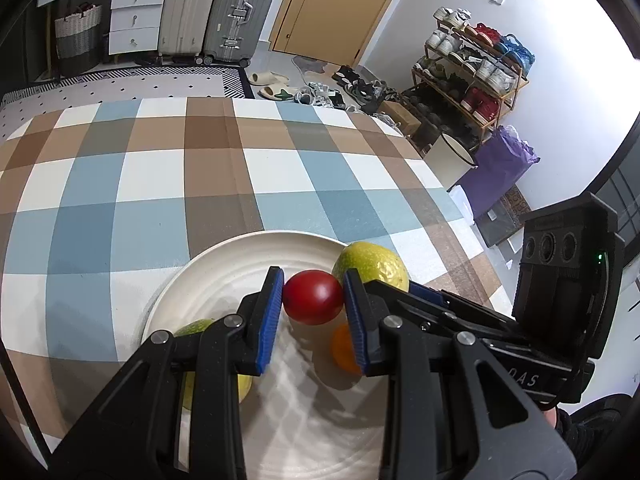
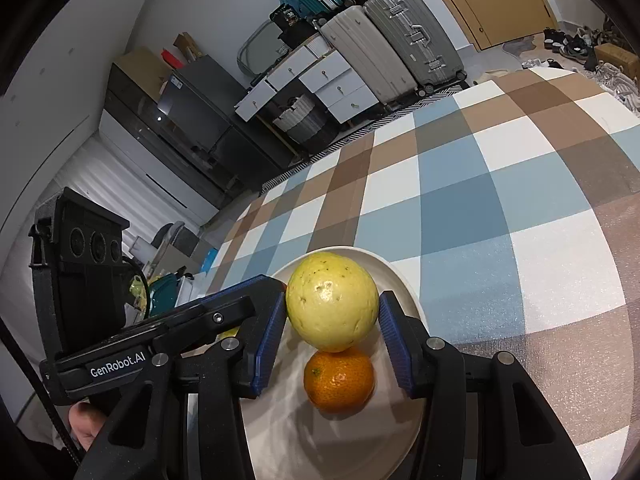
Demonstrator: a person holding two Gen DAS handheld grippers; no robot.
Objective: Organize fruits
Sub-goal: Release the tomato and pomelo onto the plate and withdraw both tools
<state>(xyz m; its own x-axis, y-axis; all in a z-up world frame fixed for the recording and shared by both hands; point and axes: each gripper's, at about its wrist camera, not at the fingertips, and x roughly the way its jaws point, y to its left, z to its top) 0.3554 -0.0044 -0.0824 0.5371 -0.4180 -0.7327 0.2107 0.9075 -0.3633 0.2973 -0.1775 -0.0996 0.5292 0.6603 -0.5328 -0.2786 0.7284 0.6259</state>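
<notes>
A: Starting at the jaws: the left gripper [image 1: 313,296] is clenching the red fruit [image 1: 313,297], both blue pads pressing on its sides, over the middle of the white plate [image 1: 224,258].

B: And the right gripper [image 2: 333,306] is grasping the pale yellow fruit [image 2: 332,301]. Its left pad is touching; the right pad looks to be just at the skin, so I am judging it held rather than certain.

A: Working outward, an orange [image 2: 338,381] is lying on the plate right under that yellow fruit, and a green-yellow fruit [image 1: 212,326] is showing behind the left gripper's fingers, toward the plate's near-left rim.

B: The plate itself is sitting near the near edge of the checked tablecloth [image 1: 160,184].

A: Both fruits seem to be on their way down. To do it well, I would be lowering each until it is resting on bare plate, not on another fruit.

B: Agreed. The yellow one is hanging over the orange, so shifting it toward the far rim before letting go is looking wise; round fruit will be rolling otherwise.
</notes>
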